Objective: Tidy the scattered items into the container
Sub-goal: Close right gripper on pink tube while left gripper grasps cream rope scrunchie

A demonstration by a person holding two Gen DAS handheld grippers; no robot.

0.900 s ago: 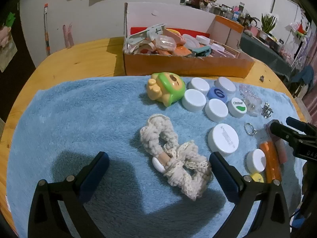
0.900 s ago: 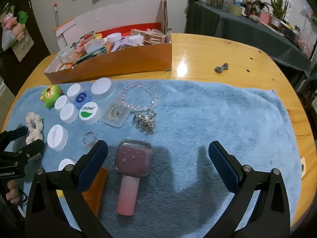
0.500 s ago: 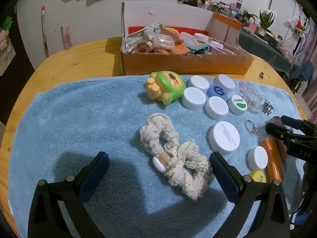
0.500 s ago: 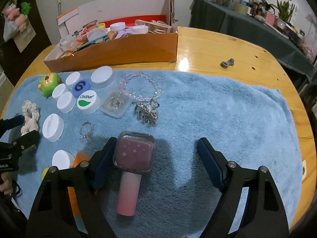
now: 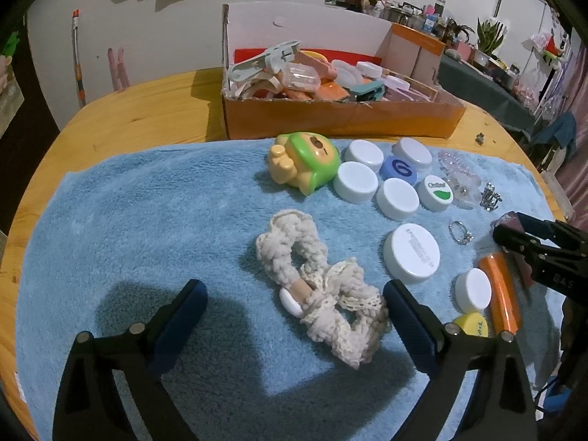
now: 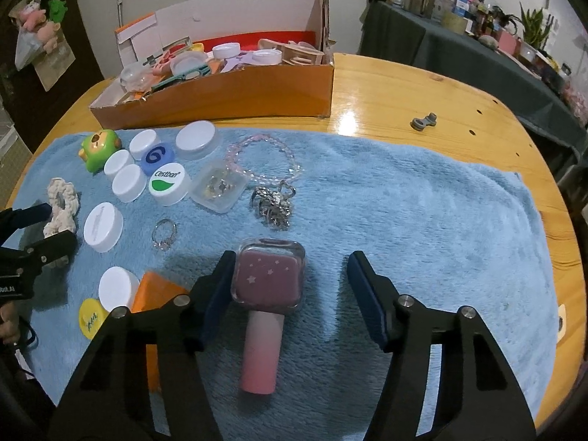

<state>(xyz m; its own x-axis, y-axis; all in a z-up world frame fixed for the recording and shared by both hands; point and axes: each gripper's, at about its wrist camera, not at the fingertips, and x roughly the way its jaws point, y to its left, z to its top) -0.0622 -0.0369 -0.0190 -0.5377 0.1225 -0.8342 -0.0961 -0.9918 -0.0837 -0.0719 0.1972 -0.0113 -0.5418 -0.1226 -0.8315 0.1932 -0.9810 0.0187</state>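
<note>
Under right hand-held gripper [image 6: 288, 290] — spread — pink bottle [image 6: 265, 301], orange tube [image 6: 154, 294] half-hidden

Orange tube [image 6: 156, 296] partly behind gripper [image 6: 290, 290]

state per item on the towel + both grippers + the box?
left gripper: open, above cream scrunchie
cream scrunchie: loose on towel, ungripped
right gripper: open, left finger beside the pink bottle's cap
pink bottle: lying flat, capped, not clamped
cardboard box: open, partly filled
green toy: on its side
small clear case: closed
orange tube: lying flat
</note>
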